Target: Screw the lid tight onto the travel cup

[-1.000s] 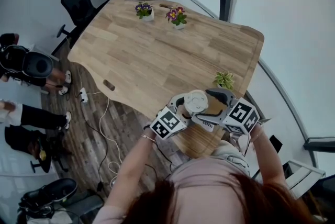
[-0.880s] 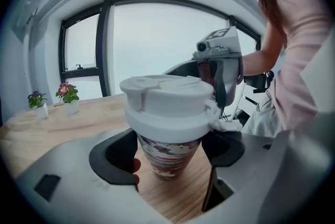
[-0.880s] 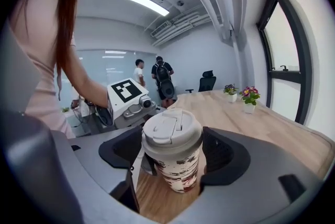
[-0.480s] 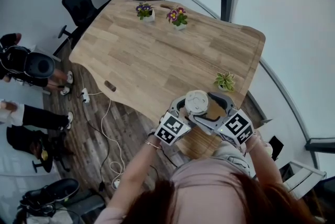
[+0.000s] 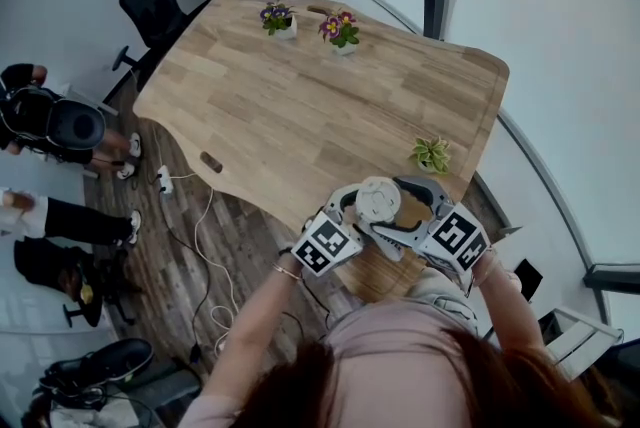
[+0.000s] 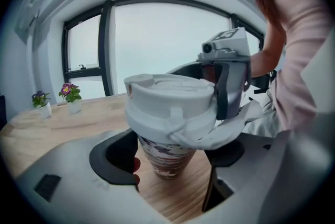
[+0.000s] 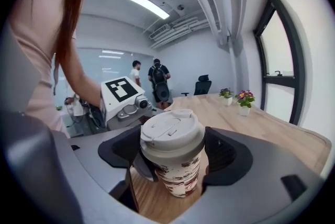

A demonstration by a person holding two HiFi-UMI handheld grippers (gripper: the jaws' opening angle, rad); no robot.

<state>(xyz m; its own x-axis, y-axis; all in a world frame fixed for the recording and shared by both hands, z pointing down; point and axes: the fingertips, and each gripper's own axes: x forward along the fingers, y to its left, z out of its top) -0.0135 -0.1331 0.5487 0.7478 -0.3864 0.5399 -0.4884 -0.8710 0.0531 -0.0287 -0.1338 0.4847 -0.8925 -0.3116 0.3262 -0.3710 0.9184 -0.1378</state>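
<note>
Just at the table [image 5: 300,106] edge, the left gripper [image 6: 171,164] clenches the cup [image 7: 180,178]; the right gripper [image 7: 172,152] clenches its lid [image 7: 171,131].

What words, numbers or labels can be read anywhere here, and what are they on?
No text can be read anywhere.
Left marker cube: black-and-white square pattern, no letters.
Right marker cube: the same kind of pattern, no letters.
Travel cup: blotchy brown print, no words visible.
Lid: plain, no lettering visible.
</note>
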